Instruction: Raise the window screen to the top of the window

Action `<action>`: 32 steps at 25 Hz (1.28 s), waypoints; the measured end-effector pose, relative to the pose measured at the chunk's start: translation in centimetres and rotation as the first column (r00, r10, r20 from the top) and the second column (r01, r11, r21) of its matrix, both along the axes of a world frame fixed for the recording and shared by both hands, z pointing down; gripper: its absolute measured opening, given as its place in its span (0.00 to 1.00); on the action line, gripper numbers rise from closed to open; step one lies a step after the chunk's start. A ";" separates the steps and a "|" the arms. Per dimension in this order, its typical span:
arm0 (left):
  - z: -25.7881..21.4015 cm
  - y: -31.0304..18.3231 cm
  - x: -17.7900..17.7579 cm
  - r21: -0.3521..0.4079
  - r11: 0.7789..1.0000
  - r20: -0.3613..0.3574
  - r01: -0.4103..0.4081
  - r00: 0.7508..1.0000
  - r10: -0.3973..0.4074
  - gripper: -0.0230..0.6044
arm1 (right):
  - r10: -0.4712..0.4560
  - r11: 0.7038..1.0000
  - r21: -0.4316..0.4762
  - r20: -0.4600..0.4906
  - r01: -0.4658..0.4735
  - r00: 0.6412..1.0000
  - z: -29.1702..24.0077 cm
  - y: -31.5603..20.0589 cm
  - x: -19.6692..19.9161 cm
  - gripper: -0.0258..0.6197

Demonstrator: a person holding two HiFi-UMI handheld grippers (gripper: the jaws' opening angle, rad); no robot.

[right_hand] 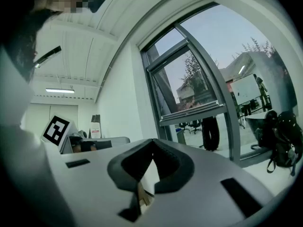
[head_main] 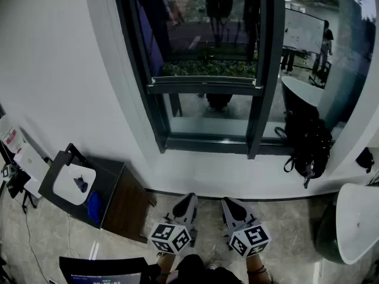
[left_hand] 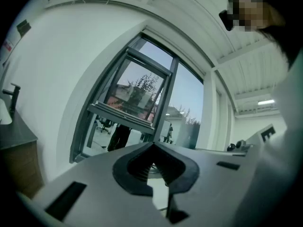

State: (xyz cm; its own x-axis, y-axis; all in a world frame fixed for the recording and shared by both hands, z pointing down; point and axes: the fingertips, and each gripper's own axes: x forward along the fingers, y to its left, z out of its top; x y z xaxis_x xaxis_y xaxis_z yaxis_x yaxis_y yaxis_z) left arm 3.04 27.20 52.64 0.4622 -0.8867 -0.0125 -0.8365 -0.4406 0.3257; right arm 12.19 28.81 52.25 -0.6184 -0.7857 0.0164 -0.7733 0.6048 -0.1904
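An office-like workroom with plain white walls and a pale tiled floor (head_main: 284,218). A tall dark-framed window (head_main: 207,70) reaches almost to the floor. At the right, a whiteboard (head_main: 303,31) on legs stands with a person (head_main: 324,43) beside it. Rolling desk chairs (right_hand: 189,125) show in the window glass. A long strip light (right_hand: 59,91) glows on the white beamed ceiling. A low wooden cabinet (head_main: 112,200) sits against the wall, and a black backpack (head_main: 308,147) rests by the window.

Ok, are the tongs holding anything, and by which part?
Nothing is held. The left tongs and right tongs are both shut and empty, short of the window screen.
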 end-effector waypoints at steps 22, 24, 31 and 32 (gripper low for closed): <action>-1.7 -26.8 -8.3 0.080 0.973 0.238 -0.216 0.952 0.192 0.04 | 0.002 1.000 0.001 -0.071 -0.002 0.997 -0.1 -25.3 -12.4 0.05; -1.8 -29.4 -9.1 0.080 0.970 0.241 -0.228 0.949 0.203 0.04 | 0.022 1.000 0.010 -0.082 -0.022 0.996 -0.3 -27.6 -12.9 0.05; -2.5 -37.4 -10.5 0.080 0.972 0.254 -0.223 0.947 0.196 0.04 | 0.073 0.997 0.018 -0.125 -0.071 0.989 -1.8 -34.9 -11.2 0.05; -2.6 -38.5 -10.5 0.081 0.973 0.256 -0.218 0.948 0.191 0.04 | 0.076 0.997 0.027 -0.127 -0.074 0.989 -2.1 -36.1 -10.7 0.05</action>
